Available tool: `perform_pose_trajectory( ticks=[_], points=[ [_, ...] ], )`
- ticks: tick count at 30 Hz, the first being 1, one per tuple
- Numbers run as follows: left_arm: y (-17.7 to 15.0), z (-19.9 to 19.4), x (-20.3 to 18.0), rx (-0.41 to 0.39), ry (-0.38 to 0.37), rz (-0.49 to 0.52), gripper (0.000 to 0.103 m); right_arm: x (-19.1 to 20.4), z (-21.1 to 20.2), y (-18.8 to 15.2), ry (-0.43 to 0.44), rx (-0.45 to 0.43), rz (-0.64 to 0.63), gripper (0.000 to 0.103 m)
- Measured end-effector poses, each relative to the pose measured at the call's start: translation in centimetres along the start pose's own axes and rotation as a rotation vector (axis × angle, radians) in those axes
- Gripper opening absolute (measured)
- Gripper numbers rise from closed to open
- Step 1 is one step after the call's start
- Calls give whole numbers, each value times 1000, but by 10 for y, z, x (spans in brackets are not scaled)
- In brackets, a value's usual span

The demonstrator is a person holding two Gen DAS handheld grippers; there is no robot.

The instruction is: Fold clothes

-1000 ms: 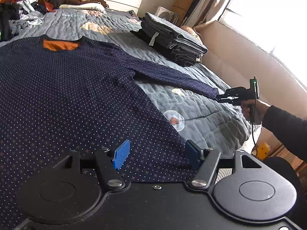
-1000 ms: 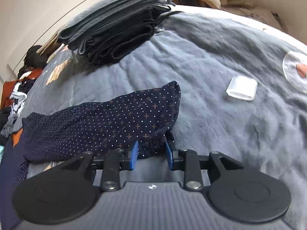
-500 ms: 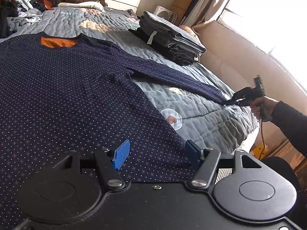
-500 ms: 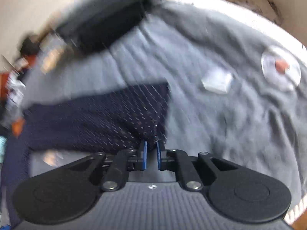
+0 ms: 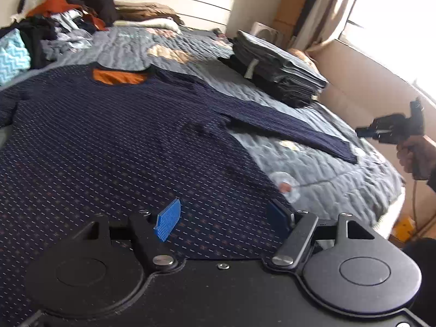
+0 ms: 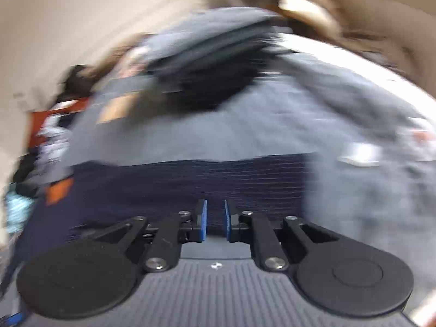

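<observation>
Key relation: the navy dotted shirt point(image 5: 122, 141) lies flat on the bed point(image 5: 327, 174), body straight ahead of and under the left hand-held gripper point(image 5: 223, 218), with one sleeve point(image 5: 286, 125) stretched out sideways from the body. The sleeve's long axis runs from the shoulder out to the cuff point(image 5: 346, 154), pointing roughly at the right hand-held gripper point(image 5: 362, 132). That one is clearly the nearer to the cuff: just beyond it and raised off the quilt, not touching as far as the left wrist view shows. Its jaws stand close together with a narrow gap and have just been opening a little; nothing is pinched between them, the sleeve only shows behind the gap in the badly blurred right wrist view. The left jaws are wide apart and have just been opening further, hovering at the shirt's near hem, gripping nothing. My read: the sleeve is laid out, and the next fold needs a fresh grab at the cuff, swung across the body. The collar, with its orange lining point(image 5: 117, 77), is at the shirt's far end. Beyond the sleeve sits a stack of folded clothes point(image 5: 278, 73); beyond the collar, an unsorted pile point(image 5: 54, 32) against the headboard point(image 5: 163, 2). Past the cuff side are a wall and a bright window point(image 5: 395, 27). The quilt is soft, so cloth may drag and bunch.
</observation>
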State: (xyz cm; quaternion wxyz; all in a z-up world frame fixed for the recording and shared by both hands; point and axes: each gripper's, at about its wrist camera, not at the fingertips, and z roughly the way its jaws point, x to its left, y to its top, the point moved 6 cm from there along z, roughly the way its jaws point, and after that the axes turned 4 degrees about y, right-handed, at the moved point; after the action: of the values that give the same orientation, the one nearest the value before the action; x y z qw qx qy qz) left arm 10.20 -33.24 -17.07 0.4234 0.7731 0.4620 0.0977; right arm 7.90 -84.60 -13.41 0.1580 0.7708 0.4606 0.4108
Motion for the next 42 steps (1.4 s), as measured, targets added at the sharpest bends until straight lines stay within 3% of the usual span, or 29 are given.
perform_pose_trajectory(
  ticks=[3,7,12,16,19,22,27,30,35,38,41,42],
  points=[
    [2,-4,11,-10,21,-42,69,68,33,-17,117,23,-66,16],
    [14,-9,21,-51,64,-21,70,138,87,-26,149,84,-203,19],
    [49,3,34,-84,83,7,70,191,143,-4,186,109,-285,28],
    [76,23,50,-114,104,23,71,219,185,23,196,97,-320,29],
    [73,34,64,-122,97,2,71,233,227,36,255,140,-262,29],
    [61,42,78,-78,97,7,71,247,275,40,320,215,-214,29],
    [59,49,91,-40,94,35,71,242,336,39,324,287,-98,29],
    [58,49,98,-26,92,41,71,222,359,44,322,269,3,29],
    [57,42,108,-28,90,43,71,183,383,65,302,174,155,27],
    [57,38,116,-30,88,27,71,182,375,80,318,119,184,29],
    [58,38,121,-29,95,18,71,199,352,91,440,76,176,29],
    [58,37,122,-30,96,10,71,212,348,86,492,109,153,29]
  ],
)
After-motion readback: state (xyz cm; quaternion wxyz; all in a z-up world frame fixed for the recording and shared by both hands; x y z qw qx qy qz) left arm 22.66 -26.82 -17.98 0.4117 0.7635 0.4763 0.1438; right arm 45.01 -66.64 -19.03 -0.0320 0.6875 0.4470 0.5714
